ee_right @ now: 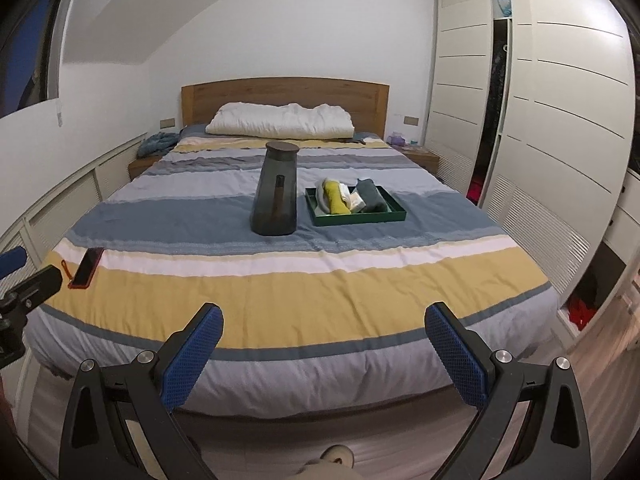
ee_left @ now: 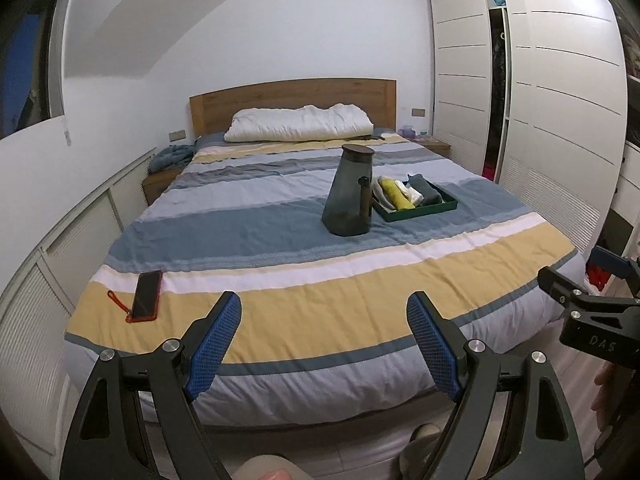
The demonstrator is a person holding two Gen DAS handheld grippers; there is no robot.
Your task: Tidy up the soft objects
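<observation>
striped bed (ee_left: 280,208), white wardrobe (ee_left: 560,100)

A bed (ee_right: 280,280) with a striped blue, yellow and white cover fills the middle of the frame, its wooden headboard (ee_right: 284,96) against a plain white wall (ee_right: 280,20) with a white pillow (ee_right: 280,122) below it. Tall white wardrobes (ee_right: 560,100) stand along the right, one door ajar. Low white louvered cabinets (ee_left: 60,300) run along the left, under a dark window (ee_left: 28,60) at upper left. A small wooden nightstand (ee_right: 422,158) sits beside each side of the headboard.
</observation>
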